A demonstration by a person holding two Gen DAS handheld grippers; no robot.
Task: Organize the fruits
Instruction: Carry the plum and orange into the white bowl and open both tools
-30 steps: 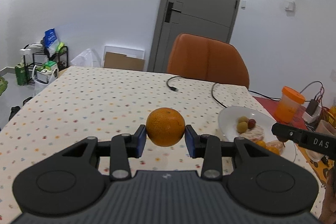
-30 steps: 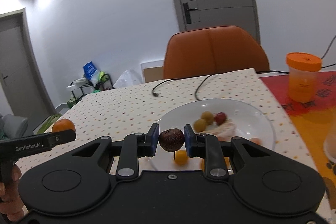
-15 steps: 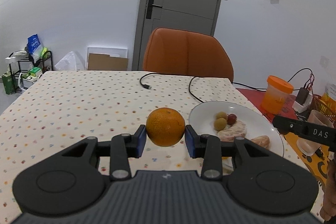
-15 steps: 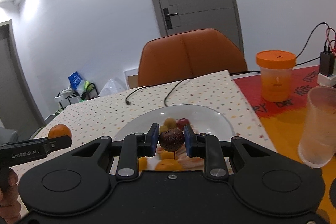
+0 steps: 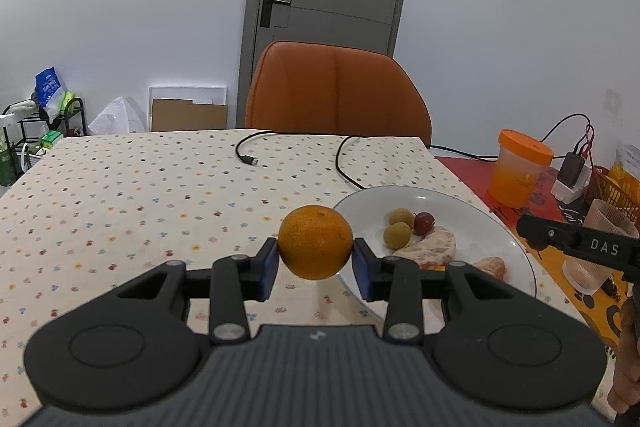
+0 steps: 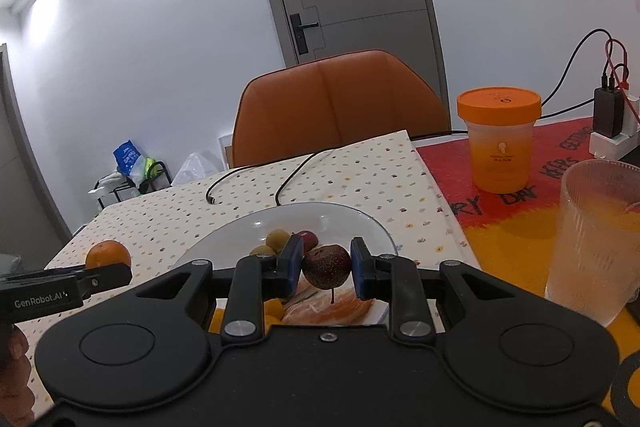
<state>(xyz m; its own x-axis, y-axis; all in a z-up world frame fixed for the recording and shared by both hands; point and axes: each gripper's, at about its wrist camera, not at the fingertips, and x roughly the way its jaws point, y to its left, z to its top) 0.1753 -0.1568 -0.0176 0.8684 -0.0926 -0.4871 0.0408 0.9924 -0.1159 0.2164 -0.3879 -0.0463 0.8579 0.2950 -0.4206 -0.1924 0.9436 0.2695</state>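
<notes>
Looking along my left gripper (image 5: 315,263), I see its blue pads clenched on an orange (image 5: 315,242), one pad on each side, held above the dotted tablecloth (image 5: 140,195) just left of the white plate (image 5: 512,227). This view lays the plate's contents out clearly: two yellow-green fruits (image 5: 397,227), a small red one (image 5: 423,222) touching them, a pale slice (image 5: 430,246) and a peeled segment (image 5: 490,264) near the front rim. My right gripper (image 5: 576,245) shows only as a black bar at the right edge, in front of a ribbed glass (image 5: 600,227), so its jaws are hidden from here.

From the right wrist camera I get what the left one misses: the right gripper (image 6: 326,269) is clamped on a dark red-brown fruit (image 6: 327,265) with a thin stem hanging below it, held over the near part of the plate (image 6: 360,223). Beneath it lie orange-pink slices (image 6: 332,309) and a small yellow fruit (image 6: 272,306), partly hidden by the gripper body, so I can't tell exactly what they are. The left gripper (image 6: 108,274) appears at the lower left as a black bar with the orange (image 6: 108,254) above its tip. The same view shows the orange-lidded jar (image 6: 500,143) and the glass (image 6: 596,247) standing on a red and orange mat (image 6: 516,227) to the right of the tablecloth, and a black cable (image 6: 288,183) lying beyond the plate.
</notes>
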